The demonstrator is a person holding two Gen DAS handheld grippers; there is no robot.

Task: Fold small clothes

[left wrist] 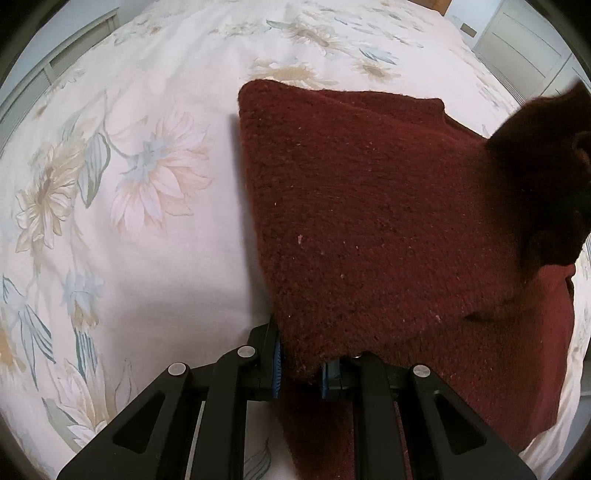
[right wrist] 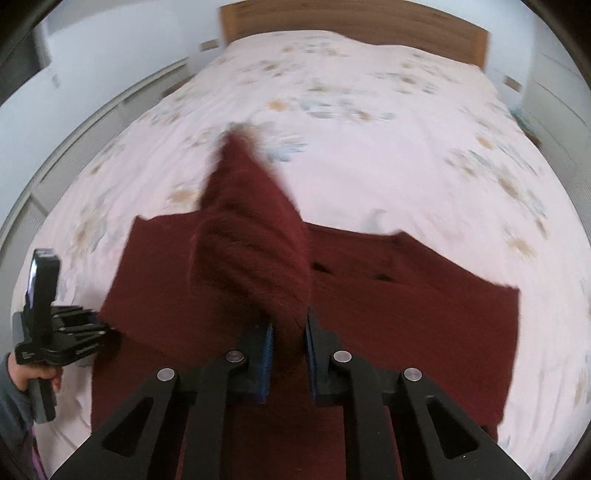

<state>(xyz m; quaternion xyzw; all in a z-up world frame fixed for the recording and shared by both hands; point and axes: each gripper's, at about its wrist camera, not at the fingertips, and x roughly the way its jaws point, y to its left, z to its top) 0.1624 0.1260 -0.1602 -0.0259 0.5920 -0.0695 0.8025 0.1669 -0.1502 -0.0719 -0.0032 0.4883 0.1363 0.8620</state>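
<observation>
Home bedroom: floral-covered bed [right wrist: 369, 177], wooden headboard [right wrist: 351, 26]

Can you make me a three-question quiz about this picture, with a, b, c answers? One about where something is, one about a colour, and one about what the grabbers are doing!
1. Where does the sweater lie?
a) on the flowered bedspread
b) on a wooden floor
c) in a basket

2. What colour is the sweater?
a) blue
b) dark red
c) yellow

3. What is the right gripper doing?
a) hanging open over the bed
b) pinching a sleeve of the sweater
c) holding a sock

Answers: 1 a, flowers show all around it. 2 b, the knit is dark red in both views. 3 b, its blue pads squeeze the lifted sleeve; the left gripper pinches an edge too.
</observation>
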